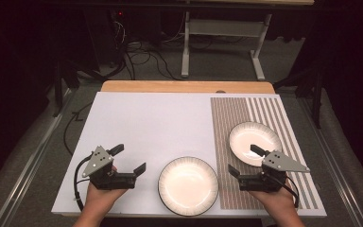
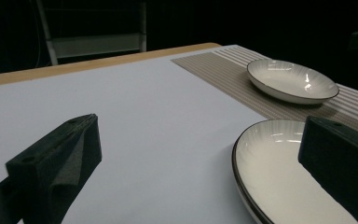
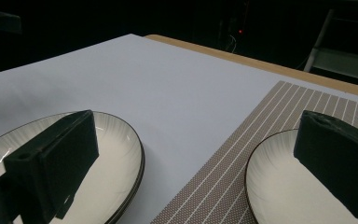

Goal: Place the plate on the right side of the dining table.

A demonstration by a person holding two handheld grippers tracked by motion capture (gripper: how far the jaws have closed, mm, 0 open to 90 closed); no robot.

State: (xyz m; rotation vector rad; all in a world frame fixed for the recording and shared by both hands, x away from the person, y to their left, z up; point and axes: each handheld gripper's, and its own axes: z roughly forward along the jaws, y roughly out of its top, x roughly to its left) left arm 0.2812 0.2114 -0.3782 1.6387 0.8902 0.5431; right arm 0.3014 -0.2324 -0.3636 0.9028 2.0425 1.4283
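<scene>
Both pairs of black jaws are spread wide, with nothing held between them. At the near left corner of the white table (image 1: 137,118) the left gripper (image 1: 128,159) is held in a hand (image 1: 98,196), its jaws pointed toward the right edge and kept just above the bare white surface. At the near right, the right gripper (image 1: 246,160) is gripped by the other hand (image 1: 279,198) over a brown striped placemat (image 1: 227,123), which is laid along the table's right side from far edge to near edge.

Two white plates with dark rims and fine radial lines are seen. One plate (image 1: 188,185) is set on the white surface at the middle of the near edge, between the two grippers and just left of the placemat's edge. In the right gripper view a second rim is visible beneath it, so it may be stacked. A smaller plate (image 1: 246,137) is placed on the placemat, farther back, with one right jaw over its near rim. Whether that jaw touches it cannot be told. A strip of wood (image 1: 186,86) is exposed along the table's far edge
</scene>
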